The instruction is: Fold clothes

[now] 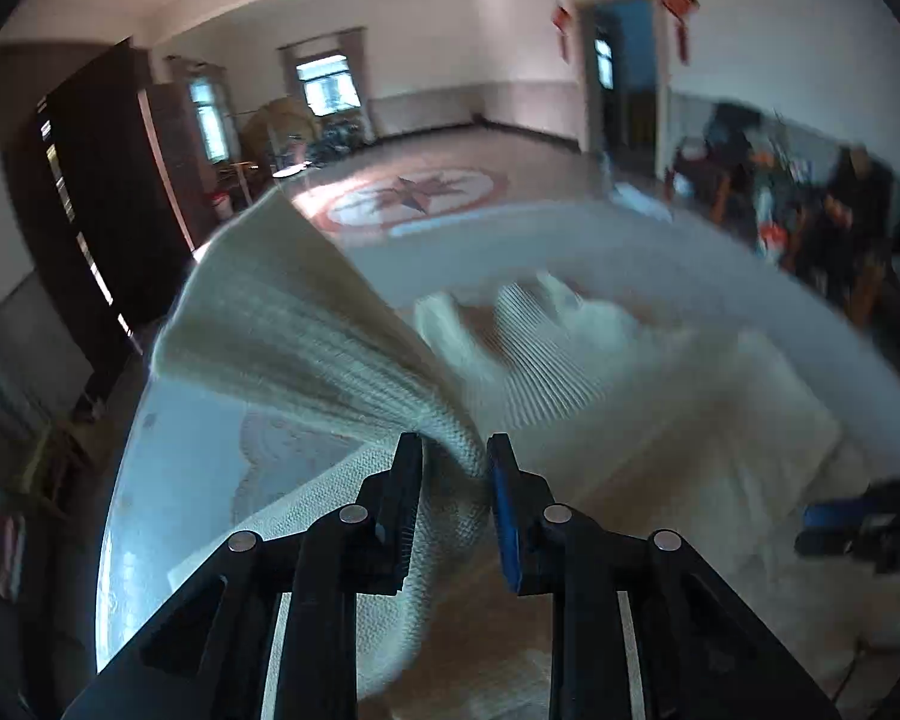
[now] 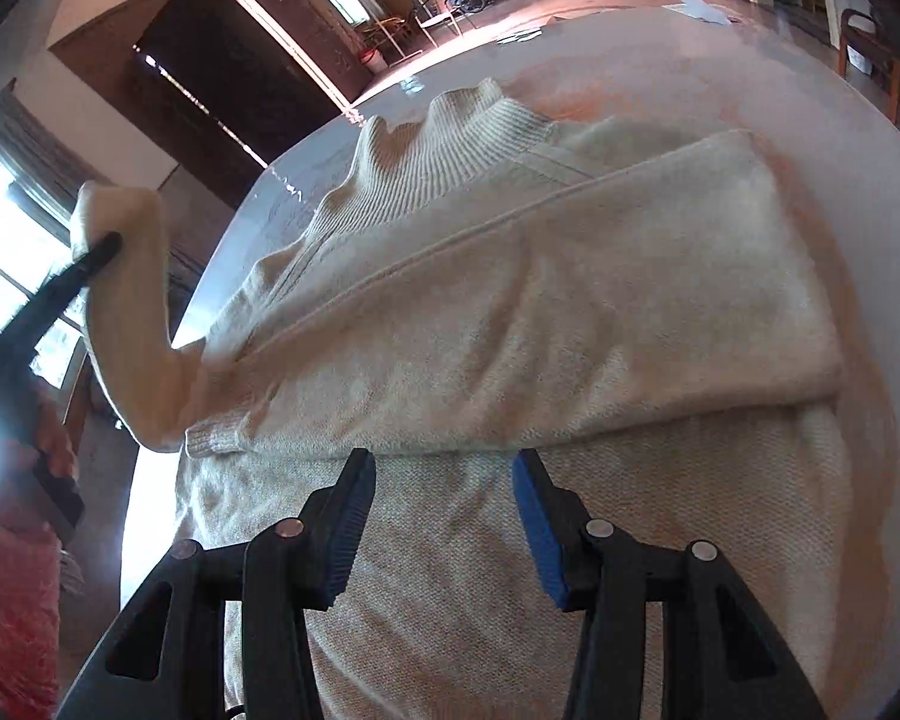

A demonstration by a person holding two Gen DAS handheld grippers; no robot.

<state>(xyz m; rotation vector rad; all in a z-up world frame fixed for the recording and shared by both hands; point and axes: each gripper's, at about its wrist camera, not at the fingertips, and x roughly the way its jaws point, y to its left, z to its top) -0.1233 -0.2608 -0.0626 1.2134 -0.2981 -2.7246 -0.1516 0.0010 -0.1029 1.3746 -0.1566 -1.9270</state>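
A cream knitted sweater (image 2: 540, 300) lies on a round white table (image 2: 690, 60), its ribbed collar (image 2: 450, 144) toward the far side and one side folded over the body. My left gripper (image 1: 453, 450) is shut on the sleeve (image 1: 300, 312), and the cuff fans up and out from the pads. Seen from the right wrist, that sleeve (image 2: 132, 330) hangs raised off the table's left edge from the left gripper (image 2: 99, 252). My right gripper (image 2: 444, 465) hovers open over the sweater's lower body, with nothing between its fingers. It shows at the left wrist view's right edge (image 1: 840, 528).
The table edge (image 1: 168, 480) curves close on the left. A person's red sleeve (image 2: 12, 600) is at the lower left. White papers (image 2: 702, 9) lie on the far side of the table, with a wooden chair (image 2: 870, 54) behind. A dark wooden door (image 1: 102, 192) stands beyond.
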